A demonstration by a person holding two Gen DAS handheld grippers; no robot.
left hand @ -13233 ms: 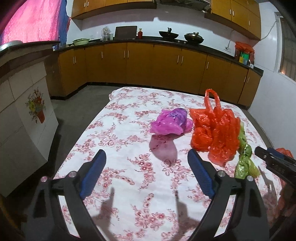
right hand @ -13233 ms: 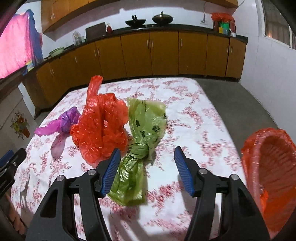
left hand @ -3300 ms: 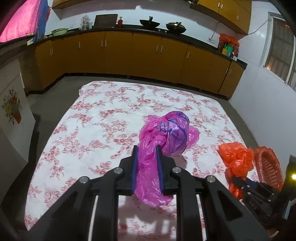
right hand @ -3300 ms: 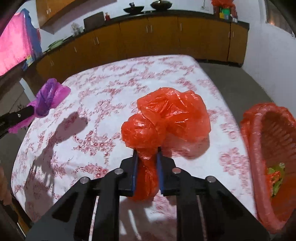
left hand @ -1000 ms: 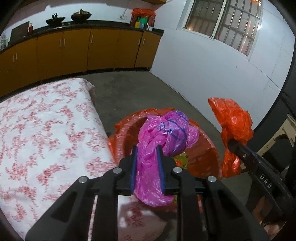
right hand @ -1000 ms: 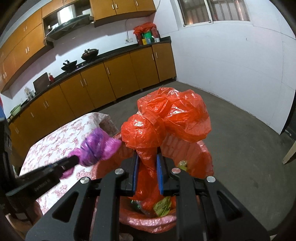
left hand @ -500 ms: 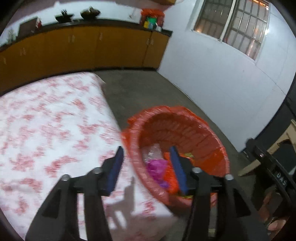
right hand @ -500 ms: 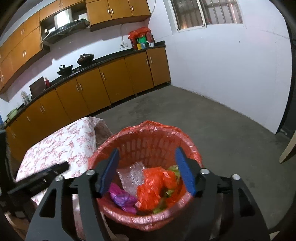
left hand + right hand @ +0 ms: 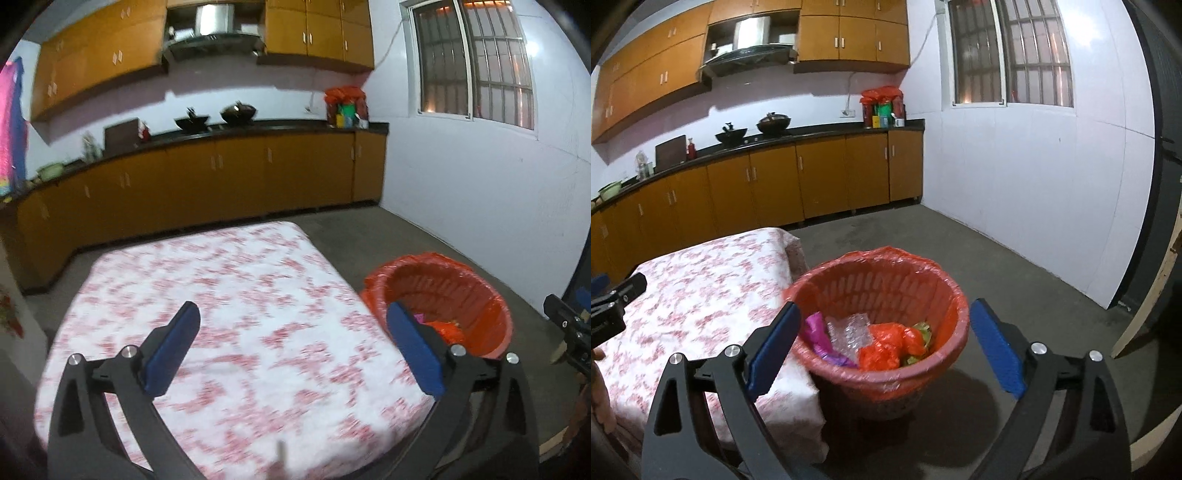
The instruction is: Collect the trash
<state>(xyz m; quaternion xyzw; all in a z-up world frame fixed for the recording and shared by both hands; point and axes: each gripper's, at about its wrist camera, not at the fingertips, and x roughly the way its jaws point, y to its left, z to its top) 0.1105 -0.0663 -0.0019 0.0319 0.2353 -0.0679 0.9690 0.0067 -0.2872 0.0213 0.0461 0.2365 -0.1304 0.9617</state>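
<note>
Looking through the left wrist view first, the left gripper (image 9: 293, 345) fills the lower half of the frame with its 2 blue-padded jaws spread wide; they have just been opening, and nothing sits between them. Behind them the table under a white cloth with red flowers (image 9: 221, 295) shows no bags on the part in sight, though the picture is blurred. At the right of the frame, on the floor just beside the table's corner, stands the round red plastic basket lined with an orange bag (image 9: 437, 295). Only a sliver of pink and orange shows inside it past the right jaw.

The right wrist view puts the basket at centre frame, beyond the right gripper (image 9: 884, 345). Its jaws have likewise just been opening and stand apart with nothing clamped. Inside the basket lie the crumpled orange plastic bag (image 9: 886, 345), the pink-purple plastic bag (image 9: 818, 330), a clear bubble-wrap piece (image 9: 849, 330) and a scrap of green bag (image 9: 921, 332), all loosely heaped below the rim. The other gripper's tip pokes in at the left edge.

Such bags are probably light, soft and slick; a pinch on a bunched fold or knot should hold better than one on a smooth flat face.
</note>
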